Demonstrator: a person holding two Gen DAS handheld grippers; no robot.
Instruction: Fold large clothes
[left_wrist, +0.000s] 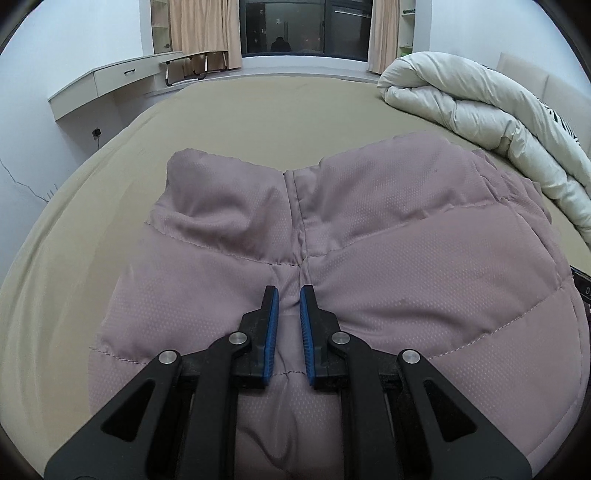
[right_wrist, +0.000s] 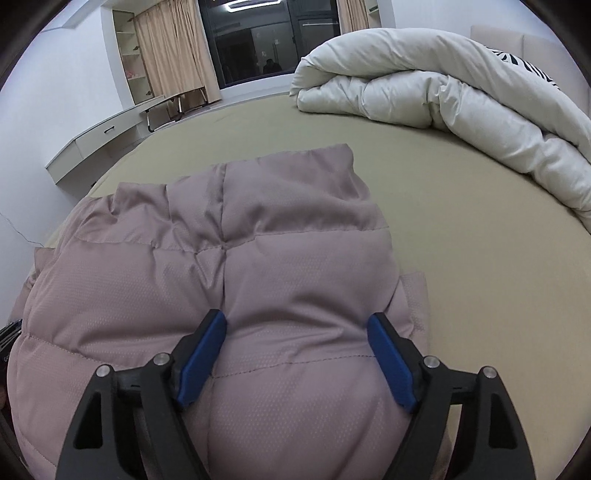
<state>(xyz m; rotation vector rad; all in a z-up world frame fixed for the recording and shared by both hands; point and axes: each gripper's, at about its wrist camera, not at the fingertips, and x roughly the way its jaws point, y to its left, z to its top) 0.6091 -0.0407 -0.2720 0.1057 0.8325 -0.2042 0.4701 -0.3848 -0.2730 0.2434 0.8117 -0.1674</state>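
- A mauve padded jacket (left_wrist: 369, 266) lies folded into a thick bundle on the near part of a bed (left_wrist: 258, 107), its collar end toward the window (left_wrist: 303, 26).
- The left tongs (left_wrist: 289, 295) stand narrowed to a slim gap over the jacket's centre seam; a ridge of fabric runs between the pads, but whether they truly pinch it cannot be told.
- The right tongs (right_wrist: 297, 325) are spread wide, straddling a puffed mound at the jacket's near right side and gripping nothing.
- Judged from this, the step in hand is pressing or taking hold for the next fold. It would go best with the right tongs closing on all layers at the edge, not just the slippery top shell, and both sides lifted together so the padding does not spring apart.
- A rolled white duvet (right_wrist: 443, 92) lies well apart, toward the headboard.
- Hidden: the sleeves, the hem beneath the tongs, and how many layers lie under the top one.
- A dark object (left_wrist: 581, 284) at the frame's right edge is cut off and unclear.
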